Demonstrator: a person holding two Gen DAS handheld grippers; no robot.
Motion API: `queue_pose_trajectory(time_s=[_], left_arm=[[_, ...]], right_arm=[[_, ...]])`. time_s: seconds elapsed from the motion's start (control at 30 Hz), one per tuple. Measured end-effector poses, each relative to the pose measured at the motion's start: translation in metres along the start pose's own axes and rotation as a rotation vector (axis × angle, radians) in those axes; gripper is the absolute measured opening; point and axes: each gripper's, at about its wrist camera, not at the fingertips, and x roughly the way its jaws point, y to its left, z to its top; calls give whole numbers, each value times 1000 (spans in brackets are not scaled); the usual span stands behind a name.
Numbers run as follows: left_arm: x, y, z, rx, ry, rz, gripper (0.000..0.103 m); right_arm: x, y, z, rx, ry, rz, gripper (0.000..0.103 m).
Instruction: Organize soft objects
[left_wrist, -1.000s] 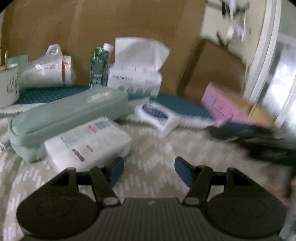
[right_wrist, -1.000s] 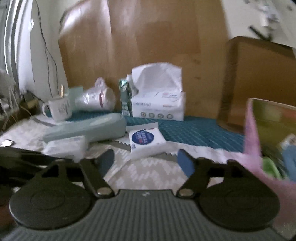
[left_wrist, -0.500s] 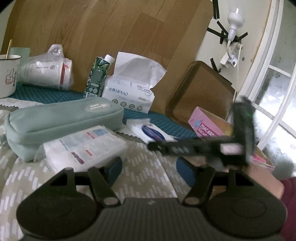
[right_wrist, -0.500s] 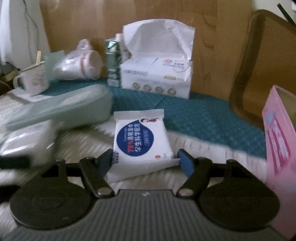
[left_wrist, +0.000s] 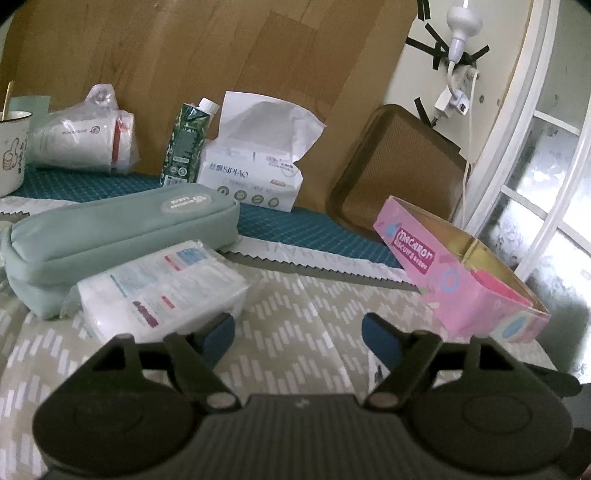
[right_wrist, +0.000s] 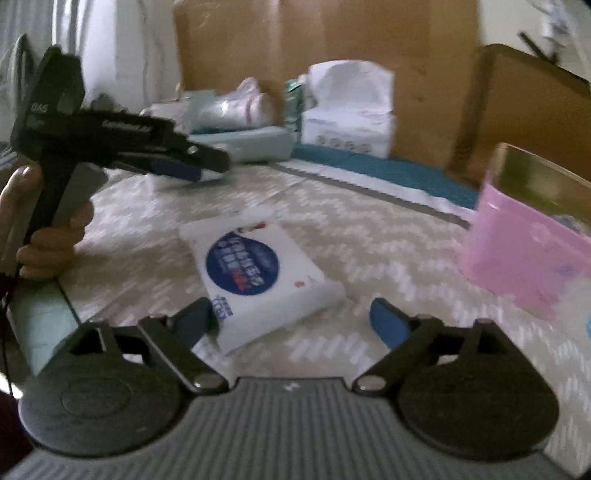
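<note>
Hovering low over the patterned cloth (left_wrist: 295, 317) on the counter, left gripper (left_wrist: 298, 338) has jaws spread, nothing between them. Left wrist view: white tissue pack w/ printed label (left_wrist: 162, 288) lower left, its near edge just beside the left blue pad (left_wrist: 218, 338); can't tell if touching. Green zip pouch (left_wrist: 118, 236) lies just behind the pack, appears to touch it. Pink Macaron box (left_wrist: 458, 273) right of center, open top, tilted. Back row, center to upper left: SIPIAO tissue box (left_wrist: 255, 177), green carton (left_wrist: 186, 144) beside it, bagged paper cups (left_wrist: 81, 140), enamel mug (left_wrist: 11, 155) at left edge. Brown tray (left_wrist: 395, 173) leans upright, upper right.

Right wrist view (blurry): right gripper (right_wrist: 291, 325) jaws spread, empty. Wet-wipes pack w/ blue round label (right_wrist: 255, 273) lies flat on the cloth, center-low, near end between the pads; left pad (right_wrist: 195, 321) just beside its corner. Pink box (right_wrist: 524, 243) at right. Left gripper (right_wrist: 177, 164) upper left, held by left hand (right_wrist: 48, 236), well apart from the wipes.
</note>
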Motion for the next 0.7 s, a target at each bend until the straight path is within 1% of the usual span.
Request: queue_pose_trajectory(time_s=[0.1,0.23,0.4,0.7], left_arm=[[1,-1,0,2,12,12,83],[1,-1,-1,-1,15,22,84],[3,-2,-1,4,23,34,85],[6,-6,-2,25,36,52,87]], right_arm=[[3,-2,2,34,-4,-36,95],[3,-3,2,32,-11,-39,95],[-8,-11,-4,86,-34,-58,94],[-10,-16,-4,135,-56,-37,94]])
